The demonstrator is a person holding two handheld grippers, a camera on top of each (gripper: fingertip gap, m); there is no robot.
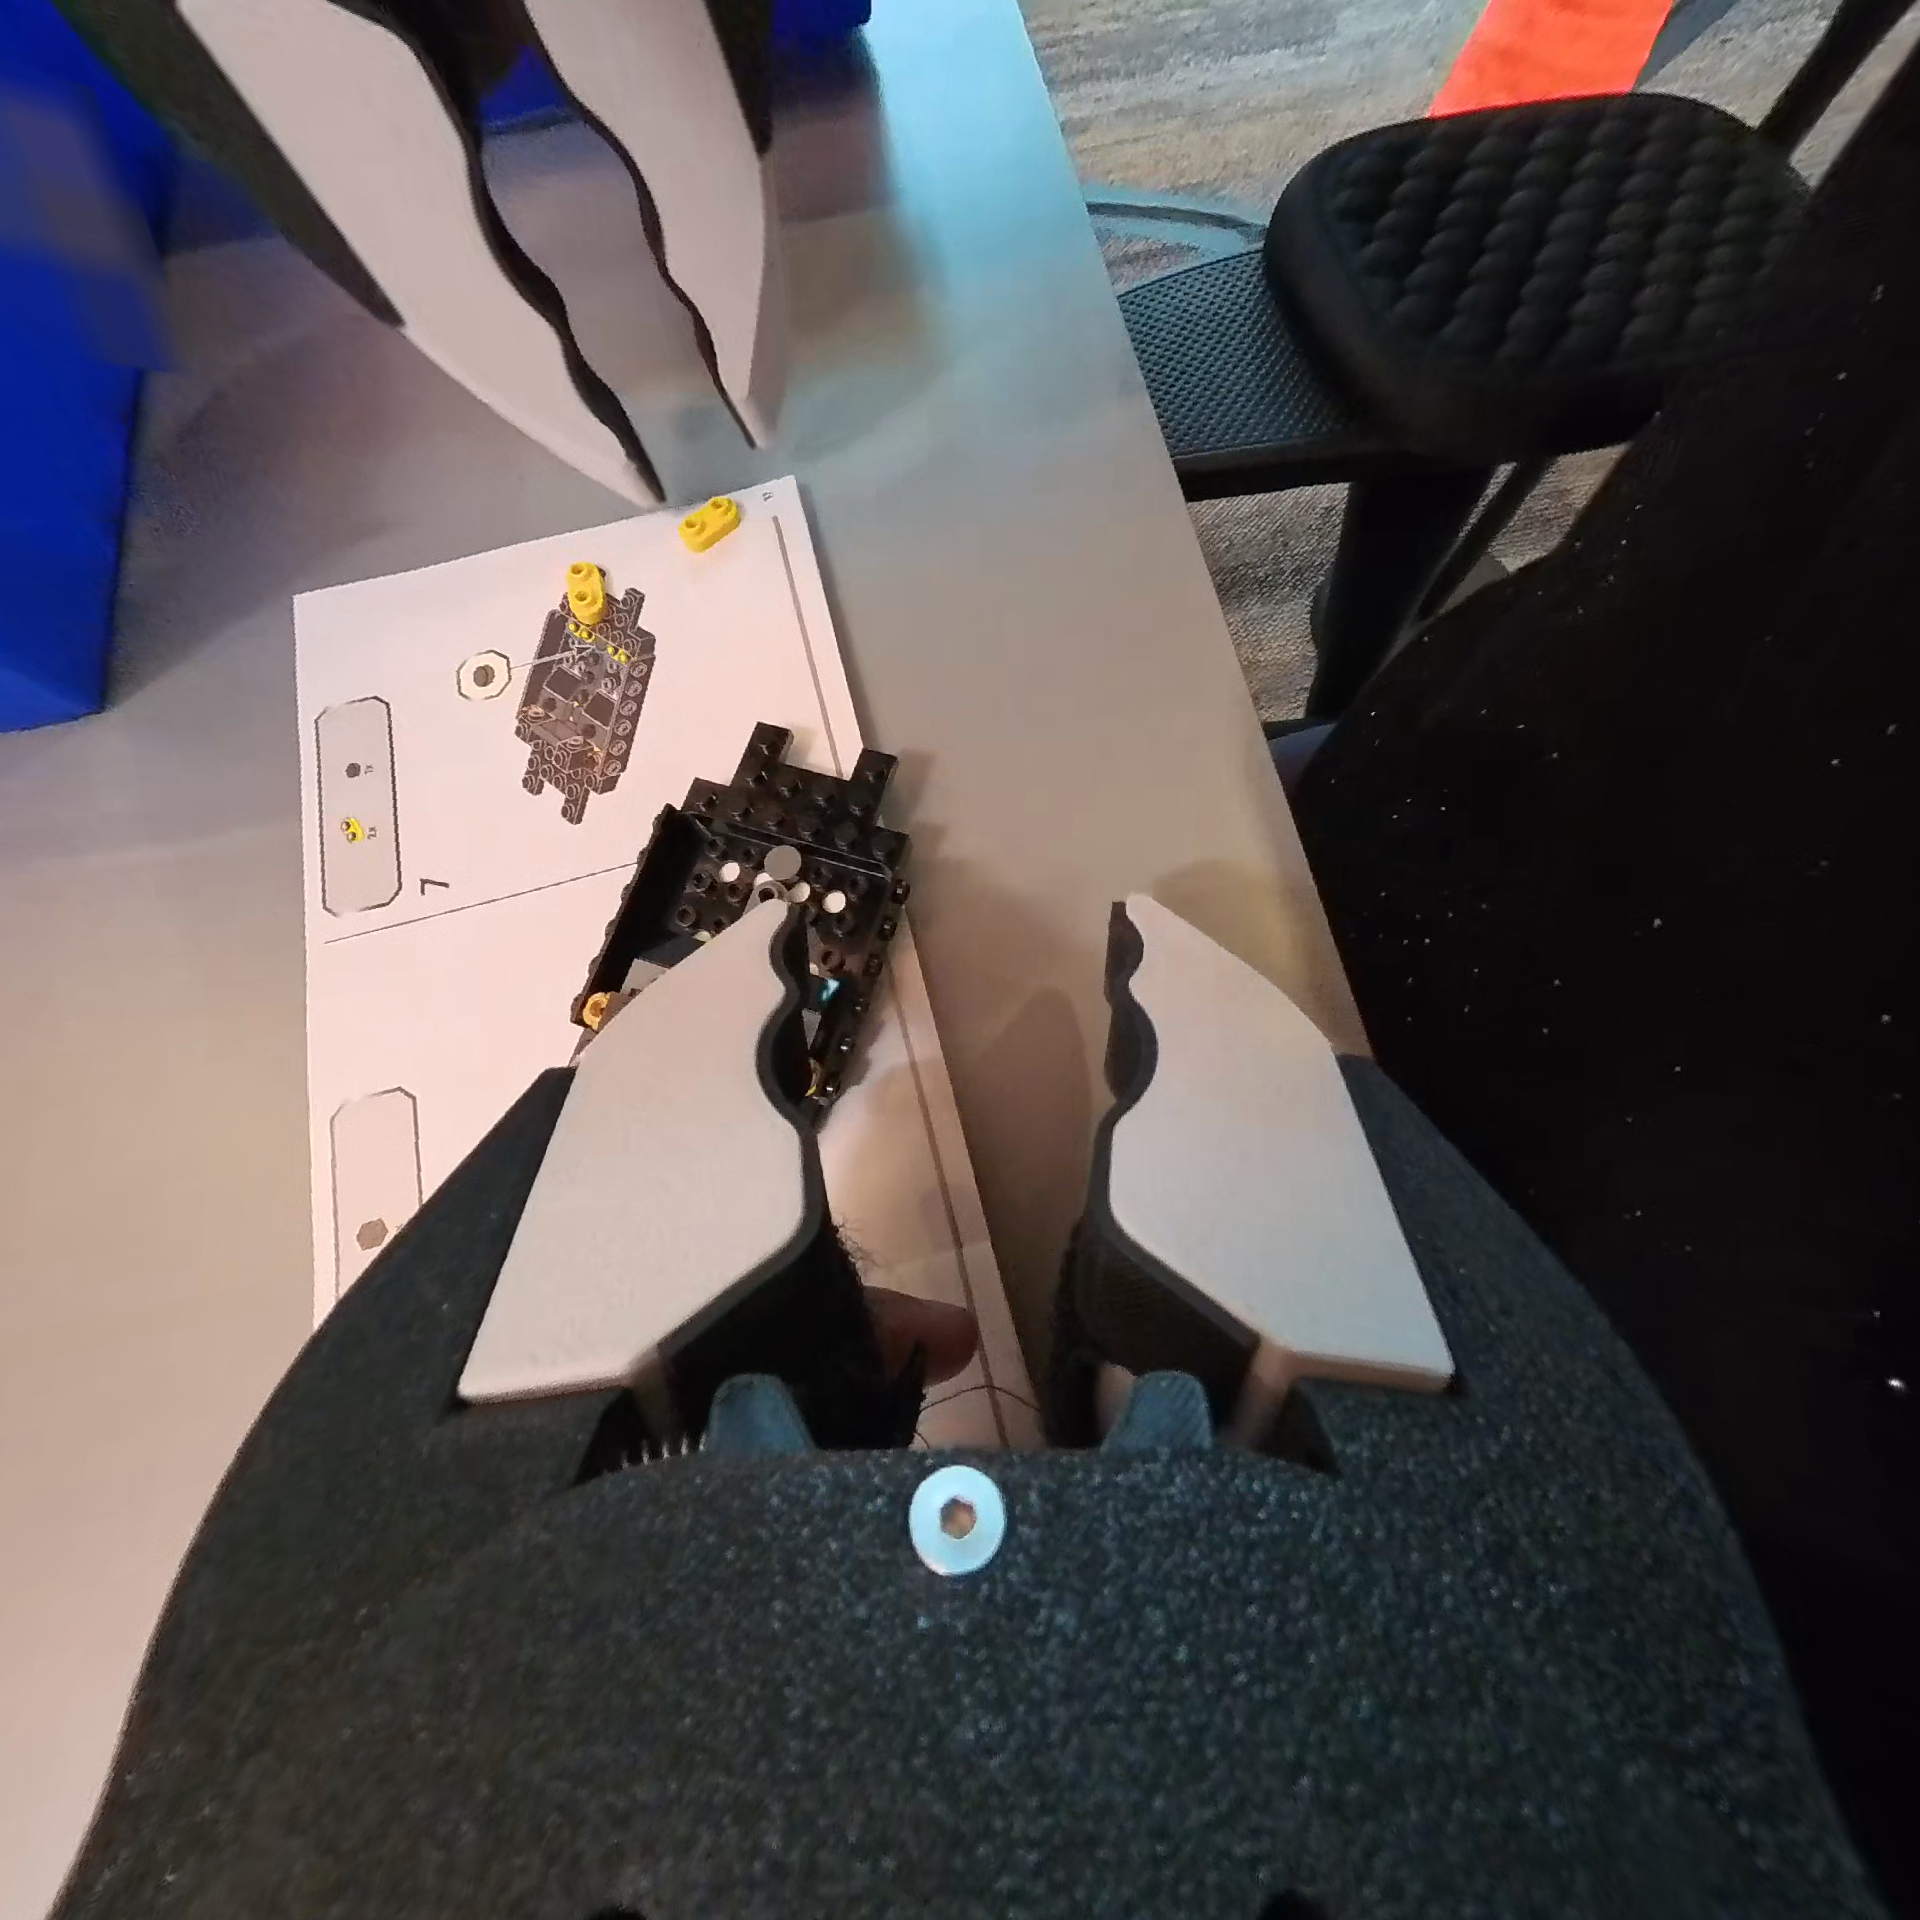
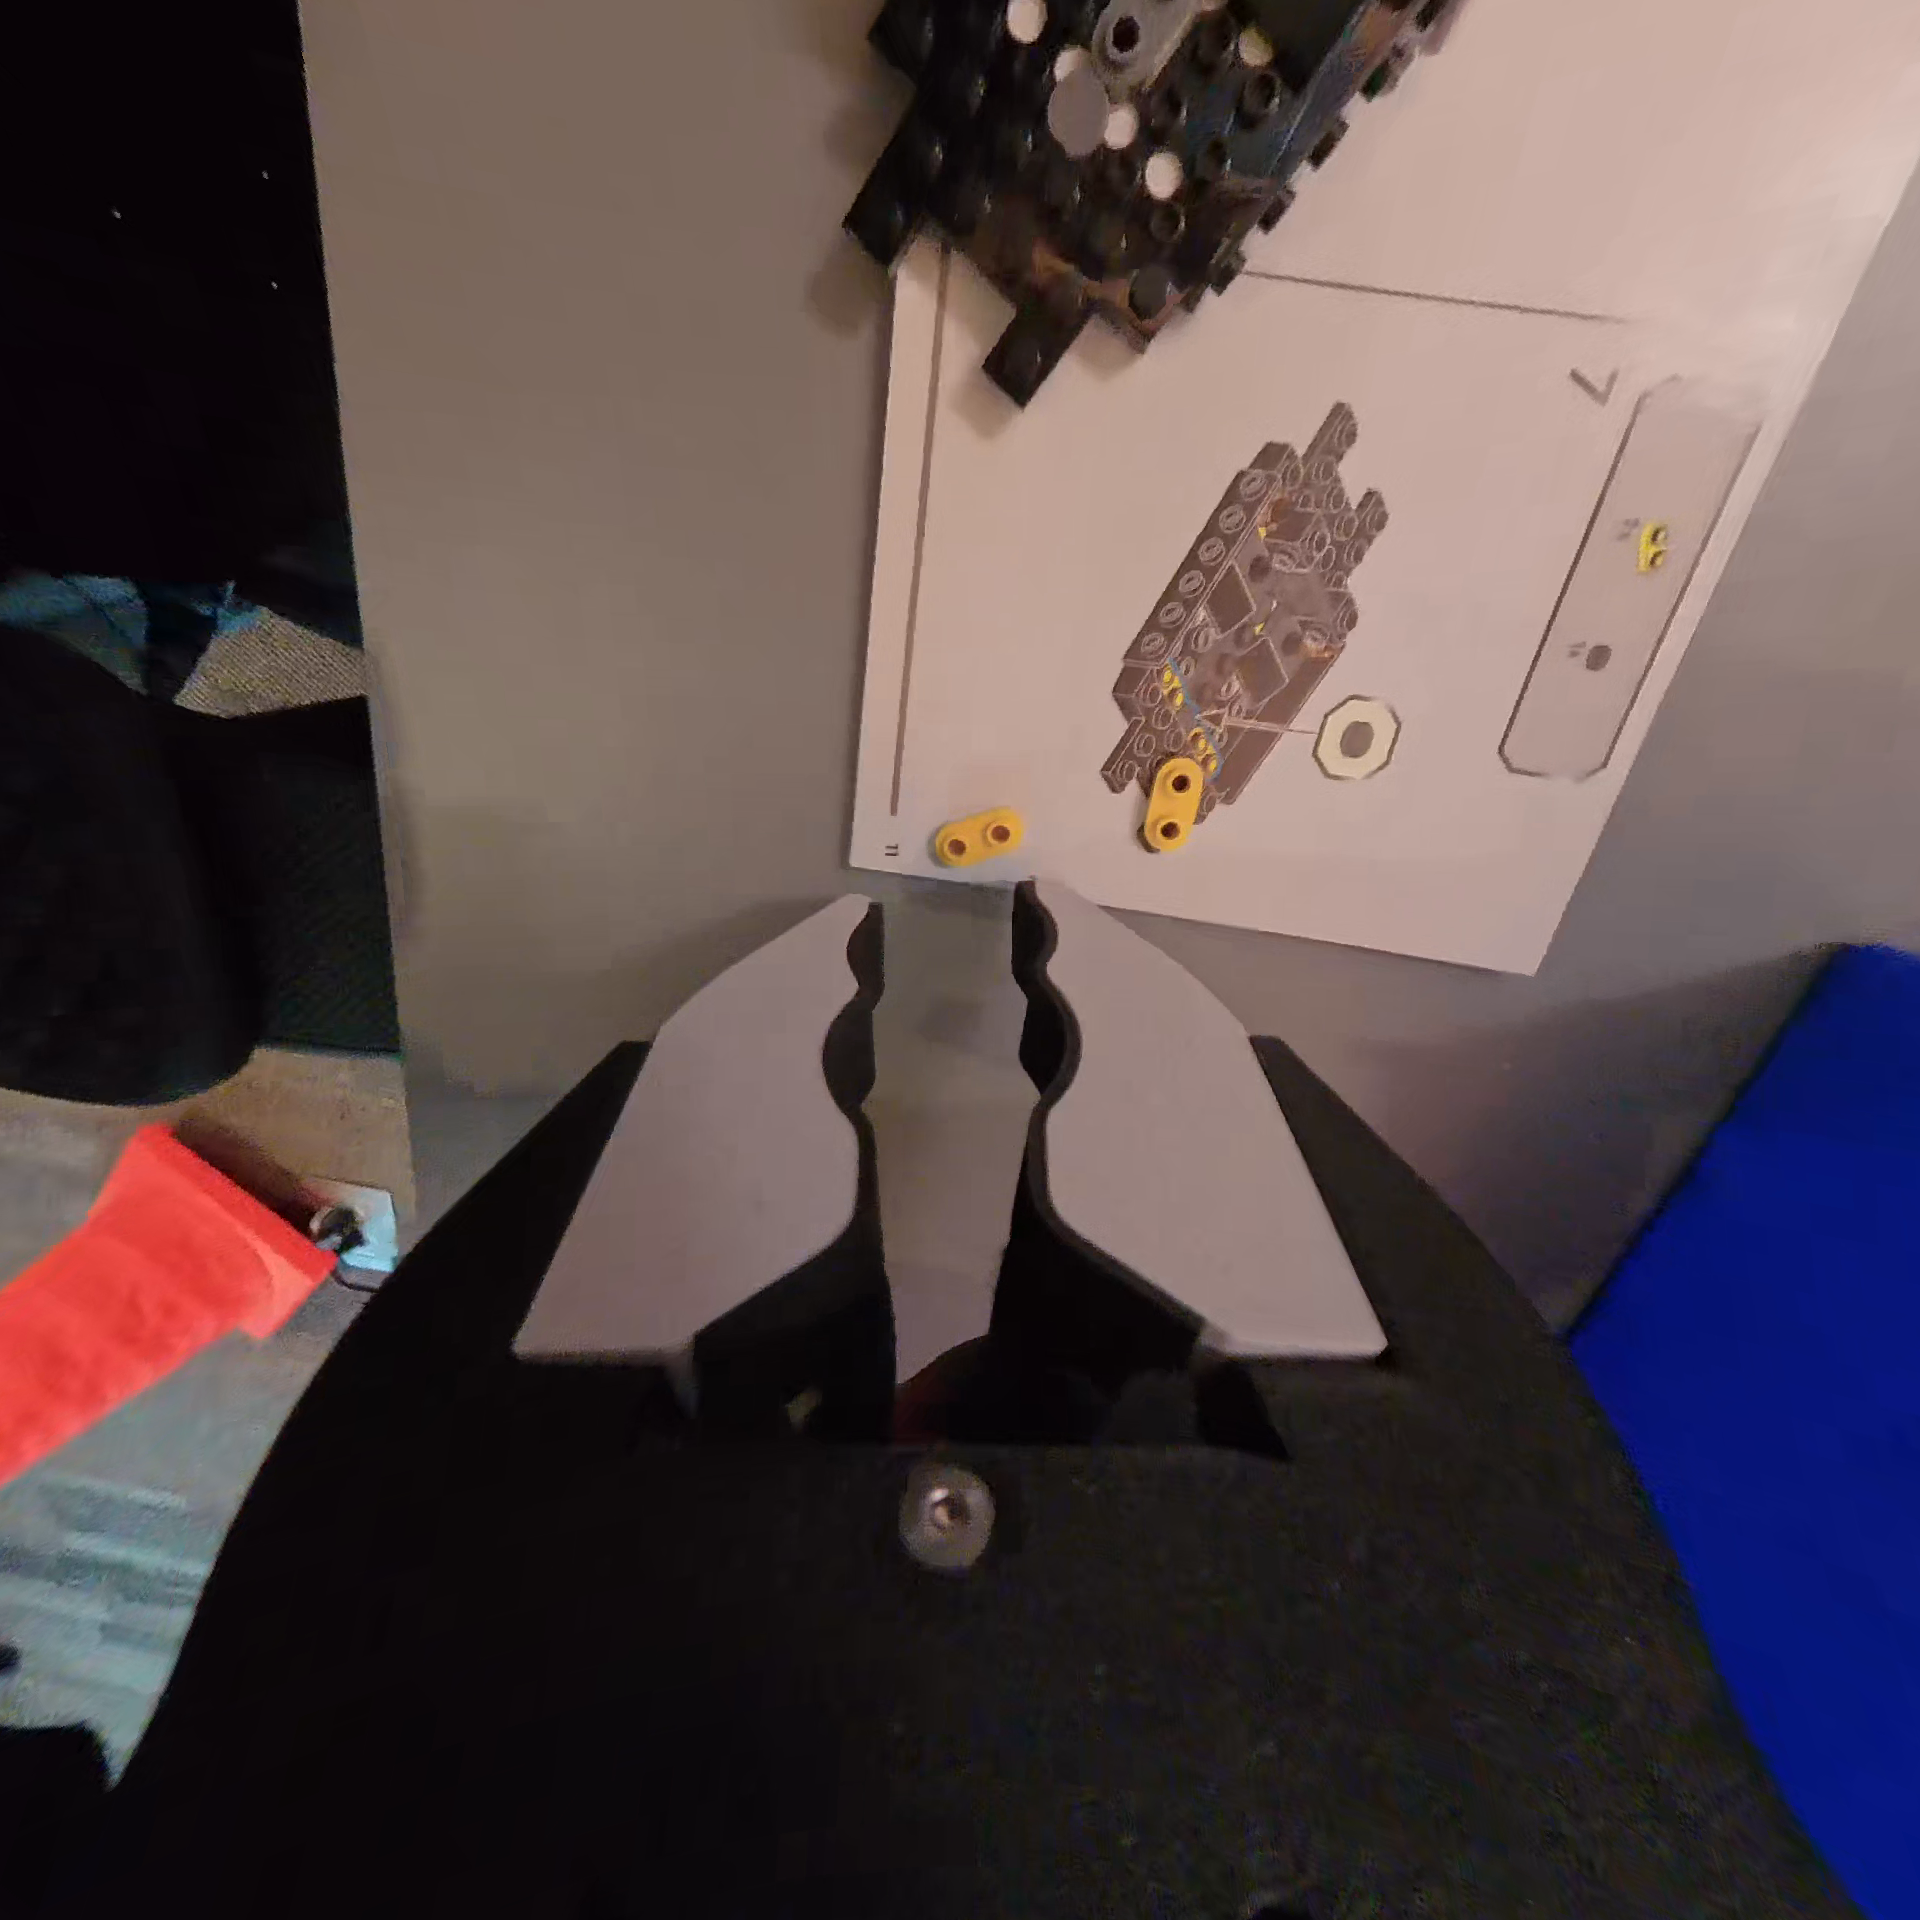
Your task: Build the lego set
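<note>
The left gripper (image 1: pixel 951 914) hangs with its jaws spread wide, one finger (image 1: pixel 727 997) over the black lego assembly (image 1: pixel 800 831). The right gripper (image 2: pixel 945 899), jaws narrowly parted and empty, hovers beyond that assembly.

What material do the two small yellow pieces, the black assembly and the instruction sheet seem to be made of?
Yellow pieces: probably hard moulded plastic, smooth, with clean round holes.
Black assembly: likely the same plastic, slightly glossy, with regular studs.
Instruction sheet: apparently thin printed paper, matte, lying flat on the table.
</note>
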